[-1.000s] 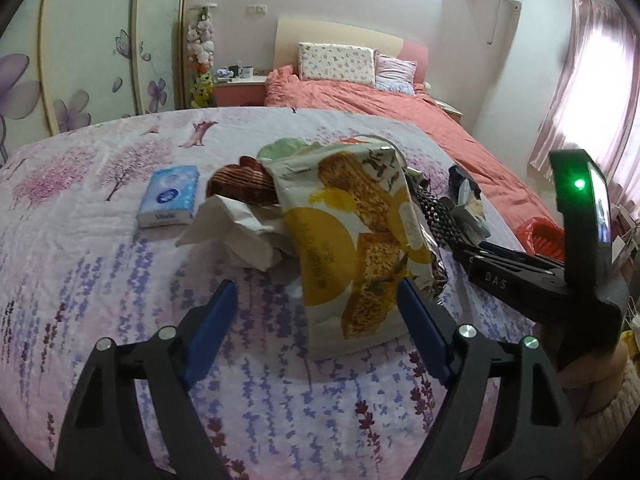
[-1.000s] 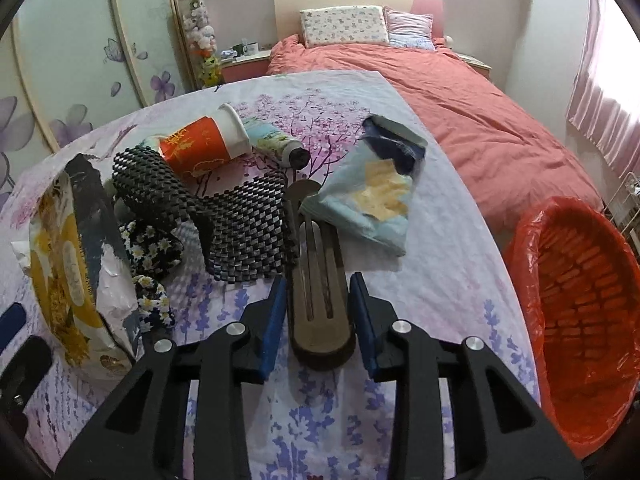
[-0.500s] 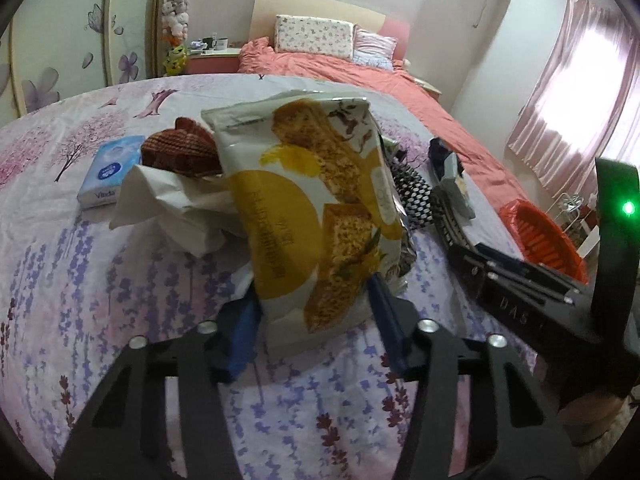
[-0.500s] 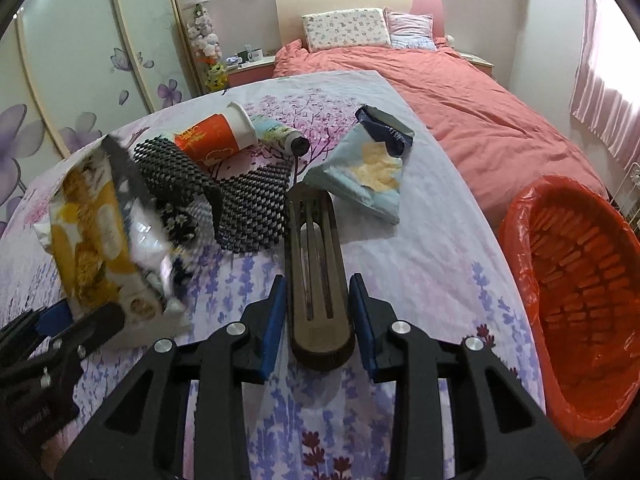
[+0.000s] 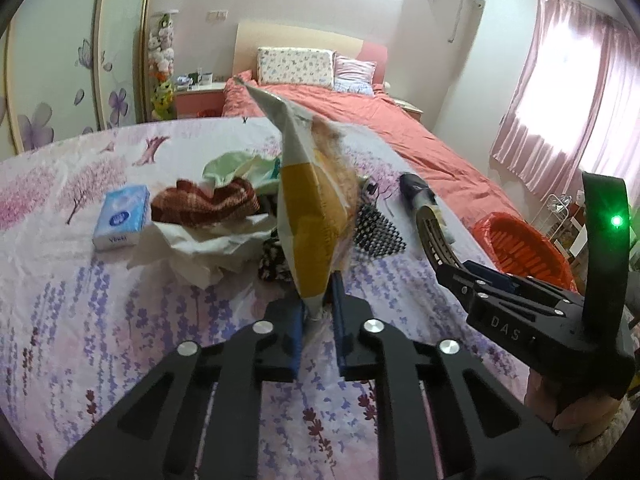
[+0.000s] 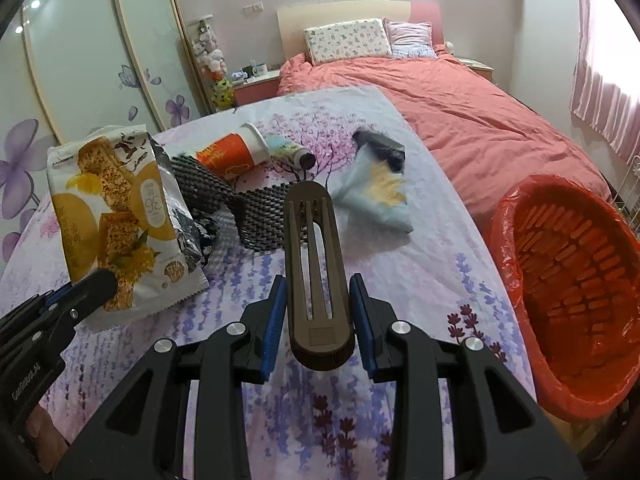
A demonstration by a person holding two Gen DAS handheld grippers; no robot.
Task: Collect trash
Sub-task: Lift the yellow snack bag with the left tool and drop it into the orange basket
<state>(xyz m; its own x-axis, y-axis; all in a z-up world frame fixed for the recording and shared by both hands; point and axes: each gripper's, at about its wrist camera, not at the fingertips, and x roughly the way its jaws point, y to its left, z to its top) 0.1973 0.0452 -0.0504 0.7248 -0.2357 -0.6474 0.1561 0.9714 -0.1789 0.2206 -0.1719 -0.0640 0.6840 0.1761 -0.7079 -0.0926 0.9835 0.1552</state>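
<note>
My left gripper (image 5: 316, 312) is shut on the bottom edge of a yellow-and-white snack bag (image 5: 312, 216), which stands upright and edge-on above the flowered tablecloth. In the right wrist view the same snack bag (image 6: 116, 216) faces the camera at the left, with the left gripper (image 6: 80, 296) below it. My right gripper (image 6: 318, 304) is shut on a brown slotted piece (image 6: 316, 256) that sticks forward over the table. An orange-red lined basket (image 6: 520, 216) stands low at the right, beside the table's edge.
An orange paper cup (image 6: 232, 152), a small bottle (image 6: 288, 150), a pale blue snack bag (image 6: 376, 188) and a black mesh mat (image 6: 260, 216) lie ahead. A tissue pack (image 5: 120, 216), crumpled white paper (image 5: 200, 248) and brown knit cloth (image 5: 208, 204) lie at the left. A bed stands behind.
My left gripper went from wide open around the flat snack bag to shut on its lower edge, and the bag rose upright. The right gripper kept its hold and barely moved.
</note>
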